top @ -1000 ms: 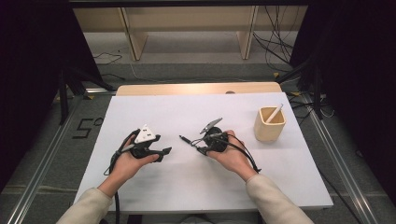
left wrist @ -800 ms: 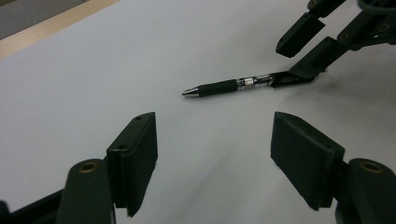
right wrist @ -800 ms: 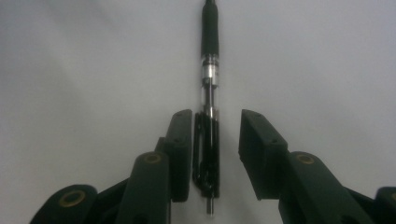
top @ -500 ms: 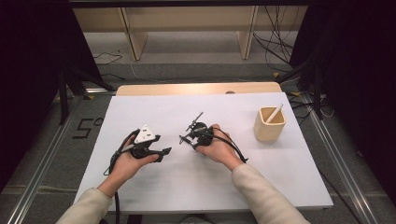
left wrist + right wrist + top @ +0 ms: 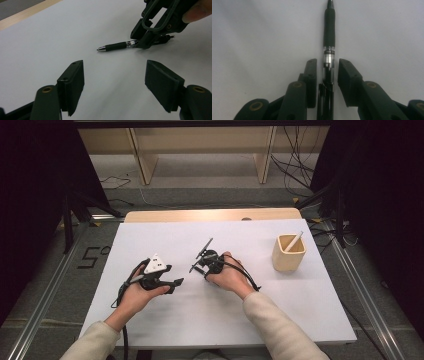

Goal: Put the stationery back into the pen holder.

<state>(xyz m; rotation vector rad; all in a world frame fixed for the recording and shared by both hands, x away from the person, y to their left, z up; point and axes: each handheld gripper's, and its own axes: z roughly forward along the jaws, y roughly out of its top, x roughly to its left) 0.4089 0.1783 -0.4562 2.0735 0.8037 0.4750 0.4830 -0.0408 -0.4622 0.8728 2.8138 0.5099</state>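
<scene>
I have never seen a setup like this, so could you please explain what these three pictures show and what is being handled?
A person sits at a white table and holds a hand-operated two-jaw gripper in each hand. The high view looks down from above; the other two pictures come from cameras riding on the grippers, looking along their black jaws. The left gripper is open and empty, resting on the table. The right gripper straddles a black pen lying on the table; its jaws have just been closing, with small gaps on both sides, so it does not yet look gripped. At the table's right stands a wooden cup holding a white stick.
</scene>
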